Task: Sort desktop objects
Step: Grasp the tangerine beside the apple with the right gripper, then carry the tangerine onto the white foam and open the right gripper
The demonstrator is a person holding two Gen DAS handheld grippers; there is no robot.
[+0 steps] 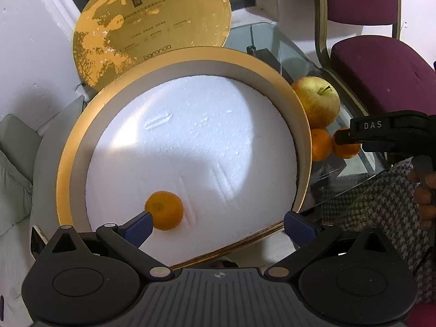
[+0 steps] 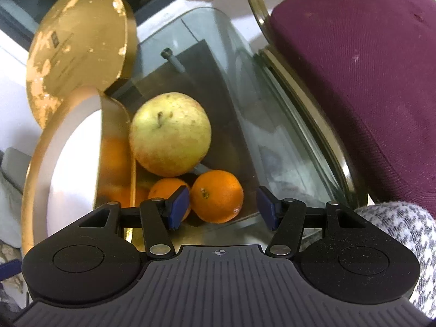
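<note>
1. Because the task is to sort desktop objects, the round gold-rimmed box appears to serve as the collection container; its white foam liner already holds one mandarin at about 7 o'clock on the foam.
2. The left gripper hangs over the near edge of the box with its jaws spread wide. The left blue pad lies just beside the mandarin, not closed on it, so the fruit appears to rest on the foam rather than in a grip.
3. The gold lid leans upright behind the box at 12 o'clock, which keeps the opening clear for loading.
4. The remaining fruit sits on the glass tabletop, outside the box wall at 3 o'clock:
   - an apple, stem up;
   - two oranges, the nearer orange and the second orange, in front of the apple.
5. The right gripper is spread, and its pads bracket the nearer orange without pinching it. The second orange lies partly behind the left pad.
6. Judgement: the next step is to close the right jaws on the nearer orange. The neighbouring fruit is near enough to be nudged and roll.
7. A purple chair stands past the table at 2 o'clock.
</note>
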